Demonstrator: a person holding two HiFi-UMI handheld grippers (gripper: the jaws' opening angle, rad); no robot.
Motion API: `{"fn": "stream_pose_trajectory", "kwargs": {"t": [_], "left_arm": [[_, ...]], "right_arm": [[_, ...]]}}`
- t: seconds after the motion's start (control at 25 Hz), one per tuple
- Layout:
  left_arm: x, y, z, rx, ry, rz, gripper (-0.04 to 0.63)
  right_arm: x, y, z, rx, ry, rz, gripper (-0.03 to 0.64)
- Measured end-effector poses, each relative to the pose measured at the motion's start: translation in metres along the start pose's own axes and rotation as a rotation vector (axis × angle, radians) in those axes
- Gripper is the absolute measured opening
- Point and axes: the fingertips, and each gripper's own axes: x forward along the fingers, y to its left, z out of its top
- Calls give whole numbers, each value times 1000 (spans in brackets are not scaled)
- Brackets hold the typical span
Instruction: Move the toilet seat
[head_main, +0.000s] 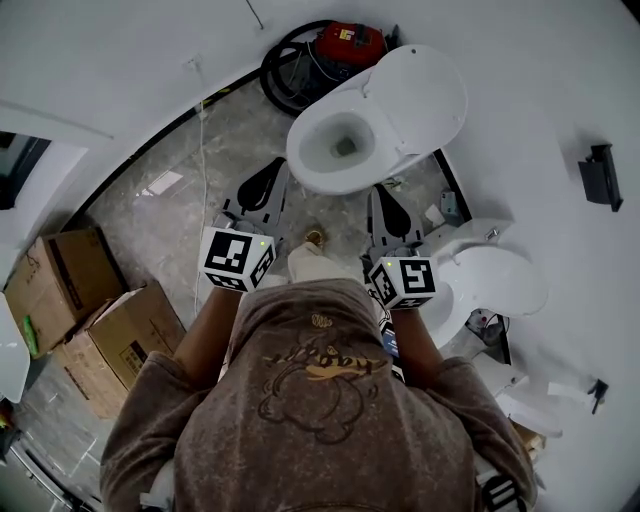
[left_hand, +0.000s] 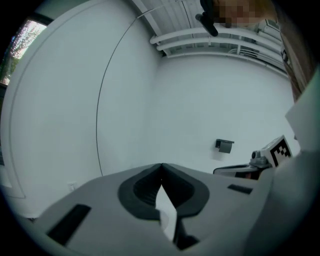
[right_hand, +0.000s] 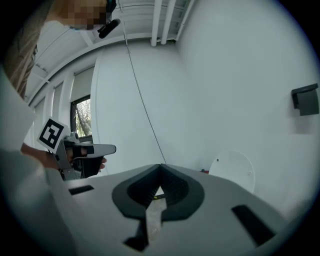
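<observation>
A white toilet (head_main: 330, 150) stands ahead of me with its lid (head_main: 425, 95) tipped up toward the wall. Its bowl is open, and I cannot tell the seat from the bowl's rim. My left gripper (head_main: 272, 172) hangs just left of the bowl's near edge, jaws shut and holding nothing. My right gripper (head_main: 384, 193) hovers at the bowl's near right side, also shut and empty. Neither touches the toilet. In the left gripper view the shut gripper (left_hand: 161, 169) faces a bare white wall. In the right gripper view the shut gripper (right_hand: 160, 169) points near the round white lid (right_hand: 231, 171).
A second white toilet (head_main: 495, 282) sits close on the right. A red vacuum (head_main: 347, 42) with a black hose (head_main: 283, 72) stands behind the toilet. Cardboard boxes (head_main: 95, 320) line the left. A black holder (head_main: 600, 175) is fixed on the right wall.
</observation>
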Motion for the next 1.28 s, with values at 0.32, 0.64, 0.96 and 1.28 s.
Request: {"fn": "stream_pose_trajectory", "kwargs": {"t": [0.32,0.64,0.96,1.28], "left_arm": [[46,26,10,9,15,-37,9],[81,43,8,13,62,-185,9],[120,51,-15,31,105,-271,9],[152,59,-61,30,141,-285,9]], "right_arm": [[39,-15,6,13,5,-34,-2],[67,-17,-1,75,-9,-164,-2],[92,-45,-16,103,-16,-257,-2],[108,-58,-62,136,20,-284,-2]]}}
